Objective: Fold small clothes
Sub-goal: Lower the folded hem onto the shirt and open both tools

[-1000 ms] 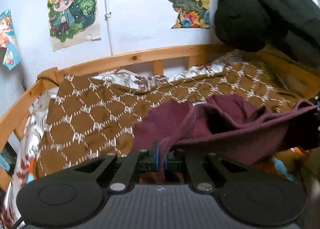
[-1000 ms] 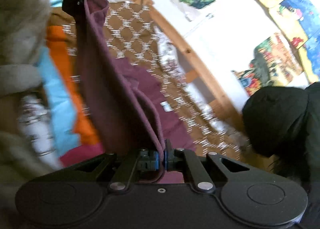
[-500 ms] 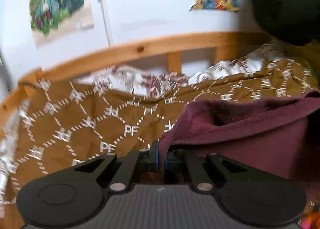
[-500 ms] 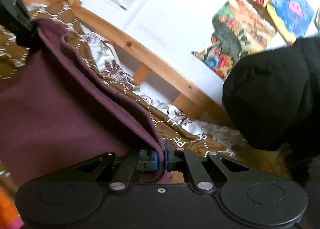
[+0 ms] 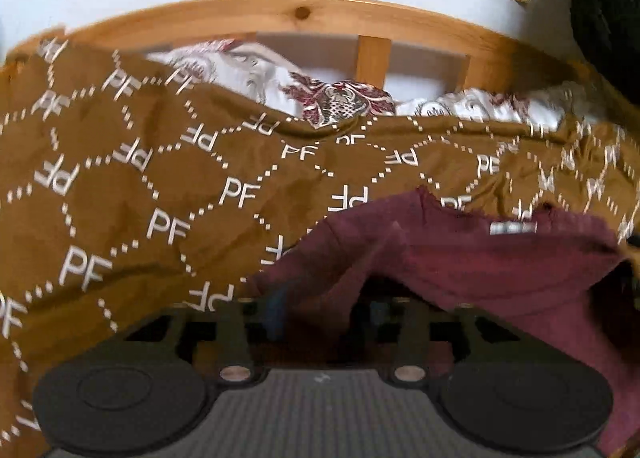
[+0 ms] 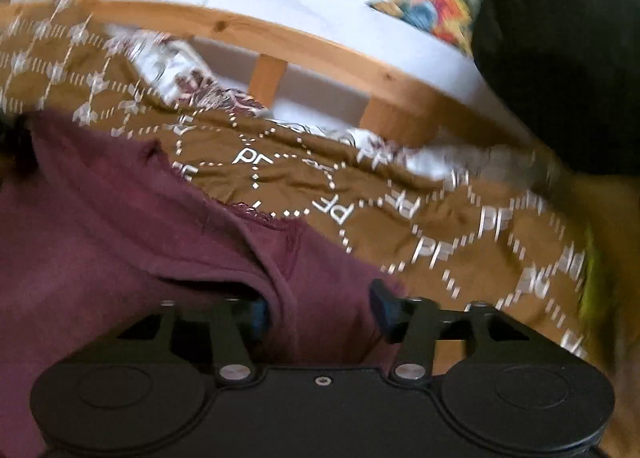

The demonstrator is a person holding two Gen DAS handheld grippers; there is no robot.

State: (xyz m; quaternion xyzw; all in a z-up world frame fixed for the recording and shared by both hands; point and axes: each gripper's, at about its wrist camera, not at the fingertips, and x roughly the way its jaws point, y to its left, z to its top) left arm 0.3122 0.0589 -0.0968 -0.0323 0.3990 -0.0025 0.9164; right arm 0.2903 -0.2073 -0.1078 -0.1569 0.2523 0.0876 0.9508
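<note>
A maroon garment (image 5: 480,262) lies on a brown bedspread with a white "PF" pattern (image 5: 160,185). In the left wrist view it drapes over and between my fingers, with a white label near its far edge. My left gripper (image 5: 324,314) is open, its jaws apart with cloth lying loose between them. In the right wrist view the same garment (image 6: 120,225) spreads to the left, its lace hem toward the headboard. My right gripper (image 6: 320,314) is open, jaws wide apart over the cloth.
A wooden bed rail (image 5: 320,17) with slats runs along the back against a white wall with posters. A patterned white and maroon pillow (image 5: 336,101) lies under the rail. A black coat (image 6: 560,57) hangs at the right.
Both grippers have opened and let go of the maroon garment. They moved down and forward toward the bedspread, and the garment now lies on the bed instead of hanging stretched between them.
</note>
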